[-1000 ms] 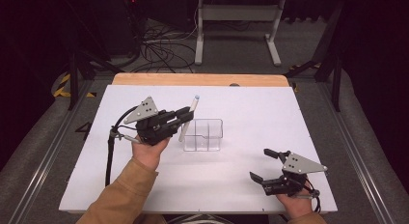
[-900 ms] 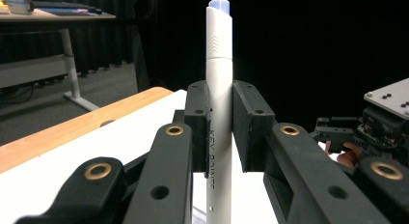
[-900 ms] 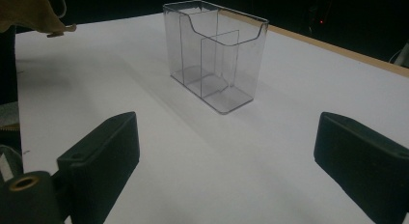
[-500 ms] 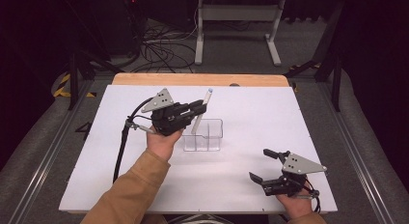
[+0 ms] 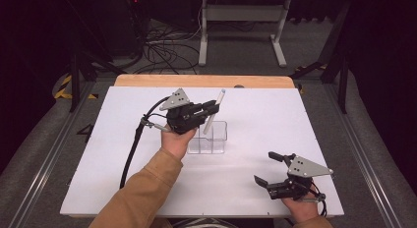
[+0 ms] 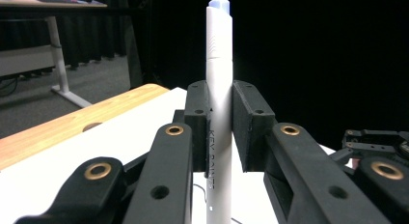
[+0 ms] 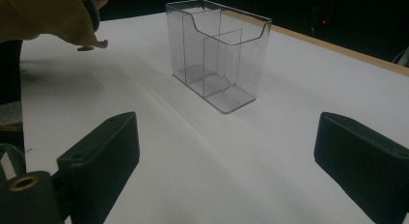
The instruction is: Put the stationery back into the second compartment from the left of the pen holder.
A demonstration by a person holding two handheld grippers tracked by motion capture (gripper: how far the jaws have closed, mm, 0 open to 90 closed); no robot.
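My left gripper (image 6: 219, 132) pinches a white pen (image 6: 219, 79) upright over the clear holder (image 5: 211, 138); the pen's lower end is cut off in the left gripper view. My right gripper (image 5: 268, 170), jaws spread, rests on the table (image 5: 113, 154), well apart.

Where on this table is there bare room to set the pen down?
Bare white table left of the clear organizer, and the far right corner. Also between organizer and right gripper. Crowded spot: over the organizer, where the left gripper holds the pen.
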